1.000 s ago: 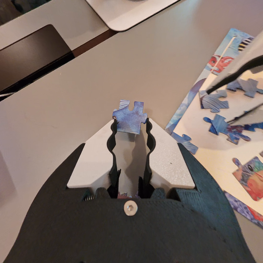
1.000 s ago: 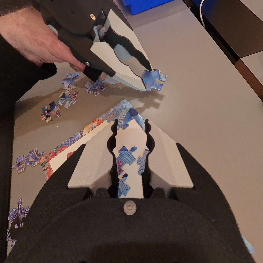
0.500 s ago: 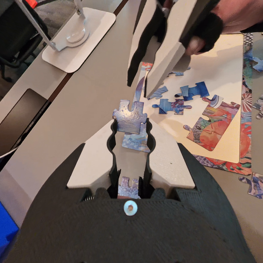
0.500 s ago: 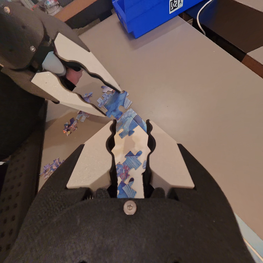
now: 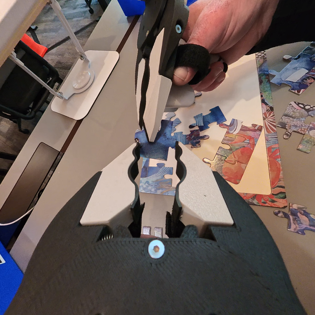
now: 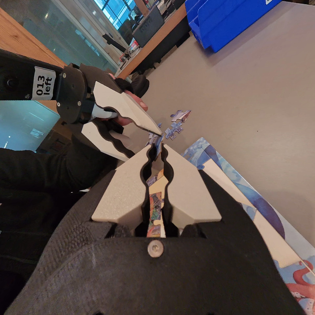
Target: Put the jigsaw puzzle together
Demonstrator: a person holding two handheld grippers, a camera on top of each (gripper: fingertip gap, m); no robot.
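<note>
1. Left tool (image 5: pixel 157 144): closed on blue piece (image 5: pixel 153 150), one tip at each side edge, gap between tips as wide as the piece.
2. Right tool (image 6: pixel 158 146): nearly shut, pinching the same piece edge-on. In left wrist view, seen coming down steeply from above, tips on the piece's far left part.
3. Piece: gripped by both tools, off the tabletop (image 5: pixel 102 144), over the blue corner of the board (image 5: pixel 247 119).
4. Board: cream base, painted border, flat on tabletop. Corner piece (image 5: pixel 158 172) fitted directly below the held piece.
5. On the cream base: orange cluster (image 5: pixel 237 158) of joined pieces towards the right border; two blue pieces (image 5: pixel 209 117) lying free near the tools, one partly hidden behind the held piece.
6. Loose pieces (image 5: pixel 296 122) on tabletop past the board's right border; more beyond the left tool in right wrist view.
7. Hand (image 5: pixel 230 34) wrapped round the right tool's grip, black strap over the finger.
8. Background: white stand base (image 5: pixel 85 85) at the tabletop's far edge; blue bin (image 6: pixel 230 25) at the far end.
</note>
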